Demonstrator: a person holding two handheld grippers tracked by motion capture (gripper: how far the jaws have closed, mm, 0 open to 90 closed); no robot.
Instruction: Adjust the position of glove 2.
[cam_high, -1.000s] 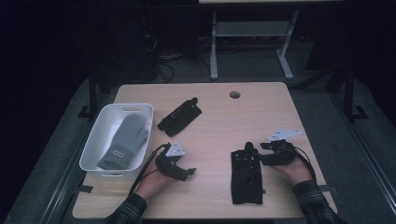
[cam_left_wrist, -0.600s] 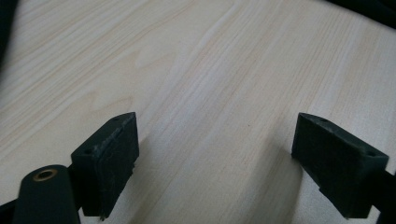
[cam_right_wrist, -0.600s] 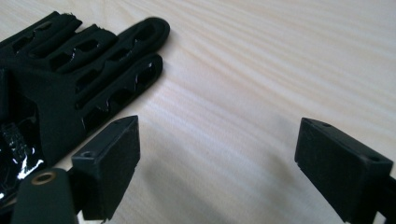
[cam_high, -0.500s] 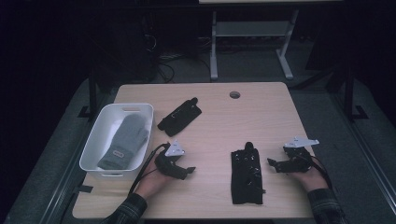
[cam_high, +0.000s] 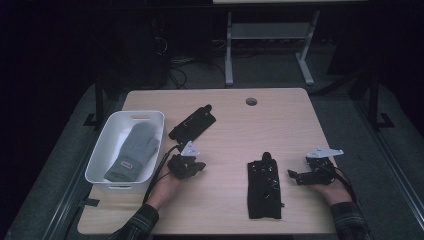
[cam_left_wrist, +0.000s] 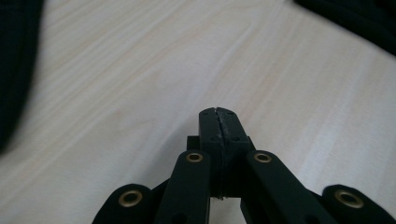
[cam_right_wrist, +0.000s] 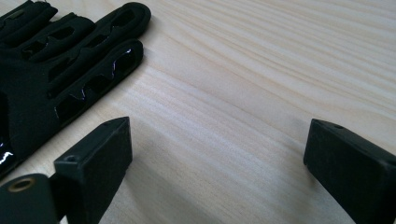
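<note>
A black fingered glove (cam_high: 264, 185) lies flat on the wooden table (cam_high: 280, 120), near the front; in the right gripper view its fingers (cam_right_wrist: 60, 56) fill the upper left. A second black glove (cam_high: 193, 123) lies farther back, left of centre. My right gripper (cam_high: 293, 175) (cam_right_wrist: 219, 135) rests low at the front right, just right of the near glove. Its jaws stand wide open after just opening further, with only bare wood between them. My left gripper (cam_high: 200, 167) (cam_left_wrist: 218, 112) sits front left; its jaws have just closed, pads together on nothing.
A white basket (cam_high: 100, 155) at the table's left edge holds a grey mitten (cam_high: 132, 150). A round cable hole (cam_high: 251, 101) is near the far edge. Beyond the table stands a white metal frame (cam_high: 230, 45) on dark floor.
The left gripper's jaws went from wide open to shut, in place. The right gripper drew away from the near glove, to the right and toward the front edge, with its jaws opening wider.
</note>
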